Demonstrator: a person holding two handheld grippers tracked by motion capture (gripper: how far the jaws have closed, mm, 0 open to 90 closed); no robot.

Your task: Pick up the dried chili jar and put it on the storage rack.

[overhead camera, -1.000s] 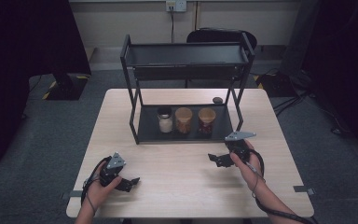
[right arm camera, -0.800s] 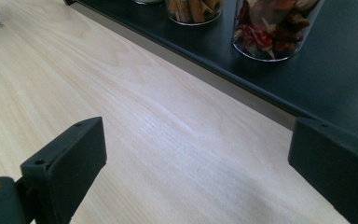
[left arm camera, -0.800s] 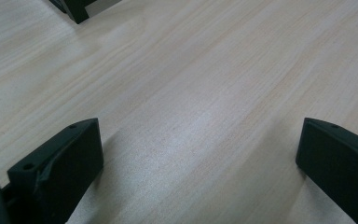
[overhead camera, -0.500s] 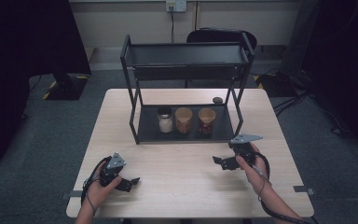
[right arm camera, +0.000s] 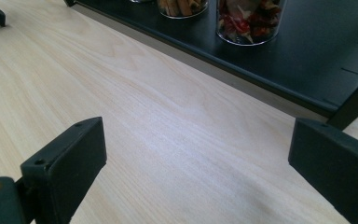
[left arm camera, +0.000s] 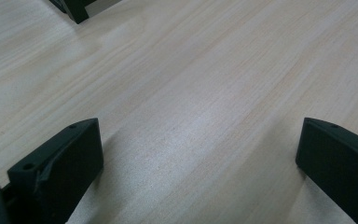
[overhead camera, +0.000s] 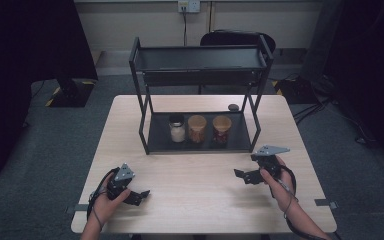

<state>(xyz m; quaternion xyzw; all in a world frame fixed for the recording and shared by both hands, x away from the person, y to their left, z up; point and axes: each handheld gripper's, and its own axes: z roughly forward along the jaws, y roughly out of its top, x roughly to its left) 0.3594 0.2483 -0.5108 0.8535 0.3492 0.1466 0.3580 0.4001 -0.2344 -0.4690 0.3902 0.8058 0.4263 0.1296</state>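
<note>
While both sets of jaws were held wide apart with nothing between them, the right gripper (overhead camera: 243, 175) was best aimed straight at the red jar (overhead camera: 221, 129) on the rack (overhead camera: 200, 146), the left gripper (overhead camera: 136, 196) well in front of the rack.

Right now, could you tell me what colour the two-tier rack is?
The rack is black, clearest in the high view.

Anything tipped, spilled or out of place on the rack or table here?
Nothing stands out. Three glass jars stand upright in a row on the black metal rack's lower shelf; the light wooden table shows no spill.
</note>
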